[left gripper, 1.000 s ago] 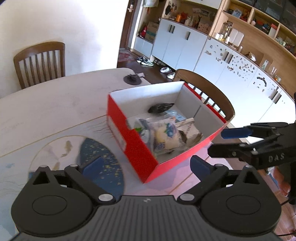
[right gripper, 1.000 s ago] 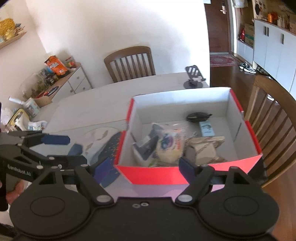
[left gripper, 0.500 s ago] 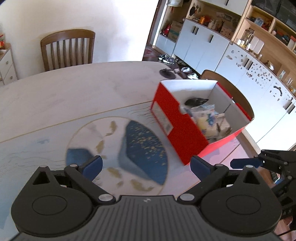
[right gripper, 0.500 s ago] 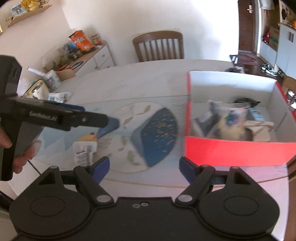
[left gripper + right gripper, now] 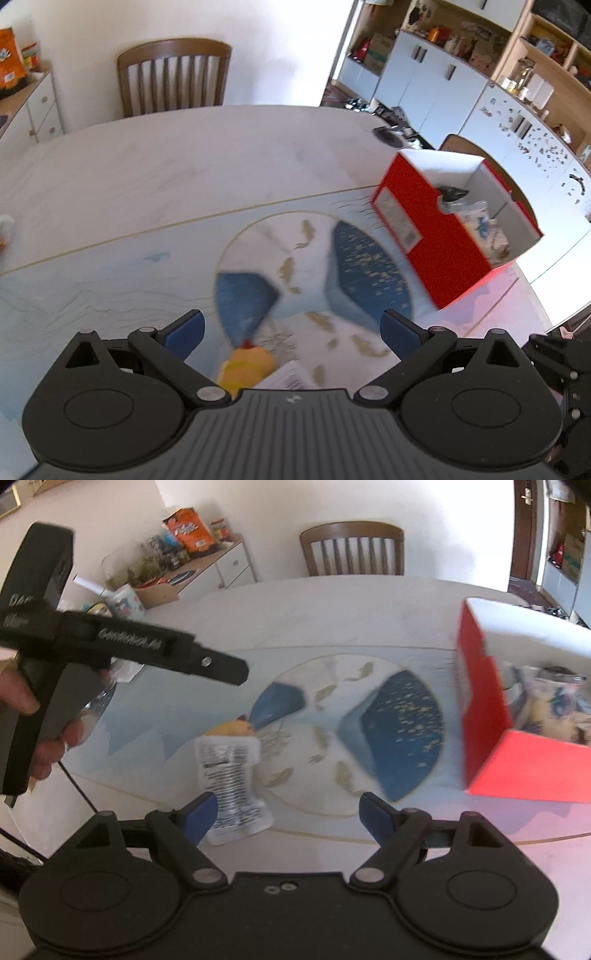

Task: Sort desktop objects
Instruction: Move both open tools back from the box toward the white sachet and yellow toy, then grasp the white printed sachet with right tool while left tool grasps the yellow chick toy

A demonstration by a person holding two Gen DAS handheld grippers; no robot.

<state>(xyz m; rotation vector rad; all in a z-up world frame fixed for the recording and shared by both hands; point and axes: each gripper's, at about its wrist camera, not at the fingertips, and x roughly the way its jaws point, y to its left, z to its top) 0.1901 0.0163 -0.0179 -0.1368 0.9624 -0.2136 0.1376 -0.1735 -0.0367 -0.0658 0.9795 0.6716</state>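
— Grippers?
— Left gripper [image 5: 291, 326] and right gripper [image 5: 287, 809] both spread, holding nothing.
— Items?
— Snack packet [image 5: 232, 775] lies on table [image 5: 314, 624], near edge; red box [image 5: 517, 738] stands right.

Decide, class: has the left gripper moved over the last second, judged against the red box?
Yes. The left gripper has swung left, away from the red box, which slid from the middle of the left wrist view to its right edge. A yellow-topped packet now lies between its open fingers.
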